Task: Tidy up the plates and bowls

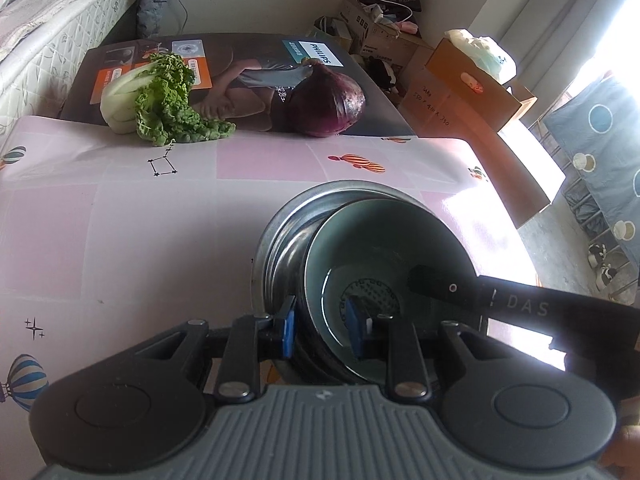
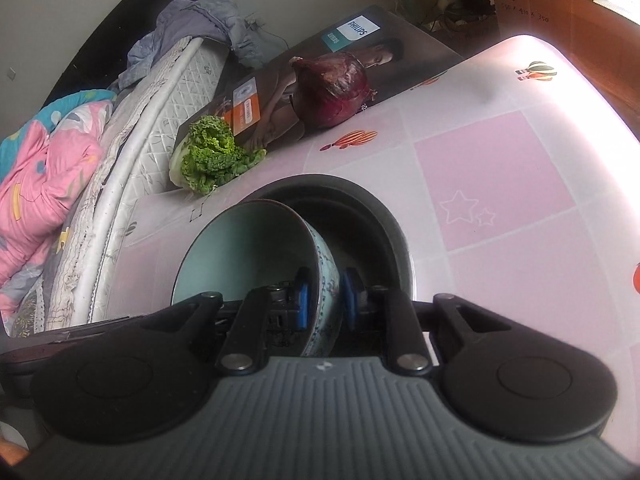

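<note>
Left wrist view: the left gripper [image 1: 322, 330] has its blue-padded fingers [image 1: 289, 330] clamped across the near rims of a stack, one pad outside the dark plate [image 1: 286, 258], the other inside the teal bowl [image 1: 384, 240] nested in it. A steel plate [image 1: 264, 240] sits outermost on the left; whether it is inside the pinch cannot be told. The right gripper's black arm [image 1: 520, 300] crosses in from the right over the bowl. In the right wrist view, the right gripper [image 2: 323, 300] has its fingers [image 2: 303, 300] closed on the patterned wall of the same bowl [image 2: 248, 248], which stands tilted inside a dark rimmed dish [image 2: 396, 232]. The stack appears held just above or at the near edge of the desk [image 1: 120, 220], over its pink checked cloth. Farther off, a leafy cabbage [image 1: 160, 100] and a red onion [image 1: 332, 106] lie on a printed box [image 1: 248, 60] at the far edge, well apart from the dishes; a bed [image 1: 48, 28] stands far left. Risks, as judged: two grips on one nested stack may pull against each other, so uneven lowering could tip the bowl out or slide the plates apart; a thin-rim pinch may slip; a release near the desk edge could drop crockery to the floor.
</note>
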A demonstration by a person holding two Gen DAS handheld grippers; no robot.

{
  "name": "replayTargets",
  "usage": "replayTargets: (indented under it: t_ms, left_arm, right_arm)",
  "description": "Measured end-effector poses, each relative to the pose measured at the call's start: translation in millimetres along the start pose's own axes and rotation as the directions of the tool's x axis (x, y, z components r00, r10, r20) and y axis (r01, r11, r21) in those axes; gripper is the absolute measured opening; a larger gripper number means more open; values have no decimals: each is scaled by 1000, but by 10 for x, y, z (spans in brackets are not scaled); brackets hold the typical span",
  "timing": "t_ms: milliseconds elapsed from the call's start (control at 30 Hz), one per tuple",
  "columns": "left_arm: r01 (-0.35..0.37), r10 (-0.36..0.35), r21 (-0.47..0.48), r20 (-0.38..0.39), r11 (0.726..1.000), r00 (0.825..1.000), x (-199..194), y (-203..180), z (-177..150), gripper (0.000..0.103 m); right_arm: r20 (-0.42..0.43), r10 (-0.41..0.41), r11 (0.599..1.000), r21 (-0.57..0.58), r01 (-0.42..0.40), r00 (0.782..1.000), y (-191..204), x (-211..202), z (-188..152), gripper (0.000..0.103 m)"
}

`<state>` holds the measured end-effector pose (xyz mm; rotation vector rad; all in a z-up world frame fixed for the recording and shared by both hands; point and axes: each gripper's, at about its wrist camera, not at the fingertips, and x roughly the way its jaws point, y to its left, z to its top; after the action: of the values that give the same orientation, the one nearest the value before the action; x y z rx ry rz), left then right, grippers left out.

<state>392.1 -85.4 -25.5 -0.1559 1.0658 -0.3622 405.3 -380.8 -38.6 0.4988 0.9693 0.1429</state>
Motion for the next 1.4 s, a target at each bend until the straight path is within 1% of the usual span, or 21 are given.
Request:
replayTargets:
  t_ms: [33, 100, 133, 167, 200, 267, 333, 433, 500, 633, 733, 767, 833, 900, 967, 1033, 1067, 1133, 1200, 1333, 1400]
  left_arm:
    - [0, 0, 5, 2, 1000, 1000, 14, -3, -7, 26]
    - [15, -15, 16, 26, 1000, 1000, -2, -15, -23, 31]
    - [22, -22, 17, 38, 1000, 999, -22, -25, -25, 34]
    - [23, -24, 19, 44, 1000, 999, -38, -31, -25, 40]
    - [26, -27, 21, 49, 999, 998, -67, -41, -21, 43]
    - [16, -18, 23, 57, 1000, 998, -127, -60, -19, 50]
    - [8, -10, 23, 68, 1000, 998, -216, -76, -25, 53]
    - [7, -8, 19, 79, 1000, 997, -405, -71, -70, 58]
    - [12, -15, 27, 89, 1000, 996, -586, -76, -134, 61]
    - [22, -30, 75, 111, 997, 993, -1018, -99, -364, 70]
    - [12, -33, 149, 142, 989, 989, -1441, -116, -655, 76]
    - [0, -27, 169, 156, 986, 987, -1563, -116, -754, 78]
    - [-31, -10, 206, 197, 978, 980, -1831, -109, -992, 82]
    - [-50, -2, 220, 231, 974, 973, -2042, -71, -1225, 86]
    - [-38, -8, 191, 234, 981, 972, -2196, 7, -1441, 87]
    - [-23, -16, 159, 239, 987, 971, -2292, 89, -1647, 87]
    - [-27, -10, 151, 241, 988, 971, -2316, 108, -1724, 87]
    - [-52, 16, 144, 244, 988, 970, -2381, 162, -1953, 87]
    - [-75, 33, 163, 243, 984, 969, -2425, 177, -2135, 87]
    - [-148, 86, 220, 267, 964, 960, -2501, 180, -2504, 88]
    - [-170, 104, 220, 283, 961, 954, -2501, 209, -2653, 88]
  right_arm:
    - [9, -8, 1000, -5, 8, 1000, -11, 11, 5, 18]
    - [30, -26, 1000, -12, 26, 999, -33, 23, 23, 18]
    - [39, -24, 1000, -14, 25, 999, -39, 16, 28, 19]
    - [49, -21, 1000, -17, 22, 999, -40, 1, 34, 20]
    - [57, -20, 1000, -21, 21, 998, -38, -19, 43, 23]
    - [89, -7, 999, -30, 10, 996, -22, -100, 63, 29]
    - [123, 7, 999, -35, -3, 992, -2, -217, 84, 39]
    - [178, 49, 999, -28, -45, 983, 20, -484, 100, 43]
    - [206, 94, 996, -22, -91, 974, 27, -740, 68, 45]
    - [234, 155, 988, -39, -150, 960, 35, -1285, -155, 53]
    - [242, 176, 984, -68, -165, 954, 50, -1729, -467, 59]
    - [248, 182, 983, -80, -167, 951, 57, -1903, -632, 60]
    - [259, 184, 982, -99, -164, 948, 63, -2161, -948, 68]
    - [272, 192, 979, -113, -167, 943, 73, -2367, -1262, 70]
    - [293, 188, 979, -130, -156, 937, 78, -2540, -1645, 72]
    - [311, 177, 981, -131, -143, 934, 86, -2649, -2009, 74]
    - [309, 179, 981, -125, -146, 934, 84, -2667, -2159, 74]
    - [298, 188, 981, -107, -163, 936, 77, -2680, -2464, 74]
    - [289, 190, 981, -100, -167, 938, 112, -2667, -2733, 74]
    - [292, 184, 982, -96, -162, 938, 202, -2669, -3147, 74]
    - [294, 190, 981, -98, -169, 937, 279, -2631, -3261, 74]
